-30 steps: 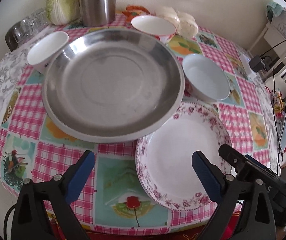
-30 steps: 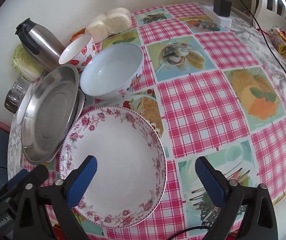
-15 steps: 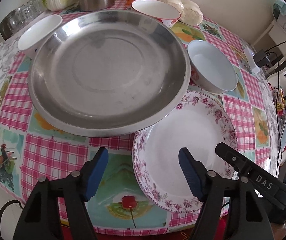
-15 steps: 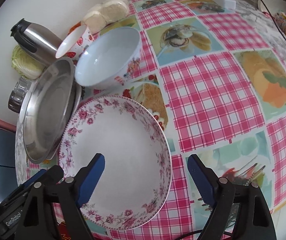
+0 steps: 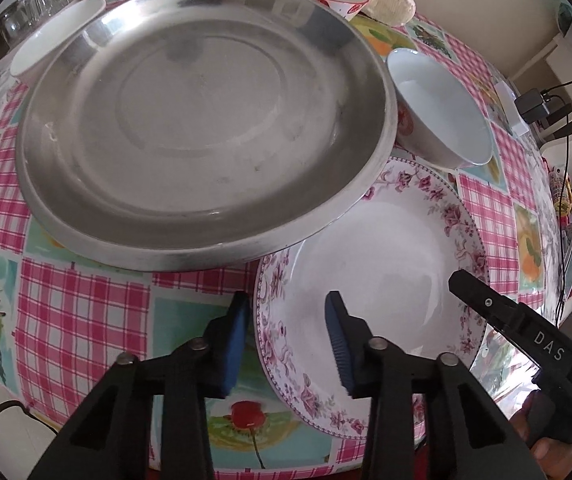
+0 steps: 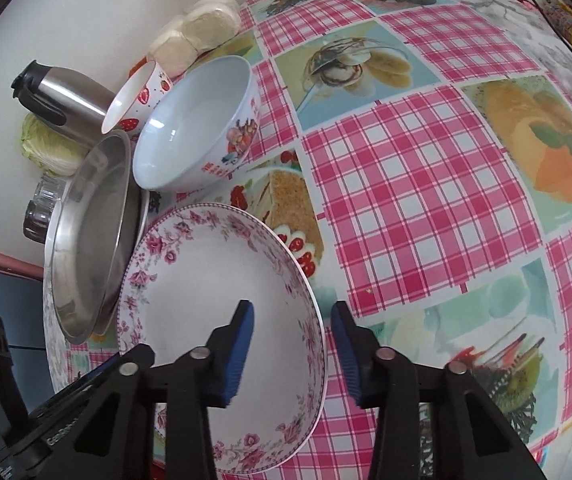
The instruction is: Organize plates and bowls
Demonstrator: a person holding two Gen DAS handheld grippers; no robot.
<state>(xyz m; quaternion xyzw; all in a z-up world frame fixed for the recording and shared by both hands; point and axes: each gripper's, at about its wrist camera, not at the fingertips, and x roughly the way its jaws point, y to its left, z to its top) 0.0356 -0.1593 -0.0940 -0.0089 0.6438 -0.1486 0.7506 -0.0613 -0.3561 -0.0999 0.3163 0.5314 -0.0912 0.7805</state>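
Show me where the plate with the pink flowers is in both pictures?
Left wrist view: the flowered plate is at lower right, its left rim between the left gripper fingers.
Right wrist view: the flowered plate is at lower left, its right rim between the right gripper fingers.
Shared landmark: the steel tray, overlapping the plate's edge.

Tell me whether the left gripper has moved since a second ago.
Yes. The left gripper has advanced toward the floral plate and narrowed; its fingers now straddle the plate's near-left rim.
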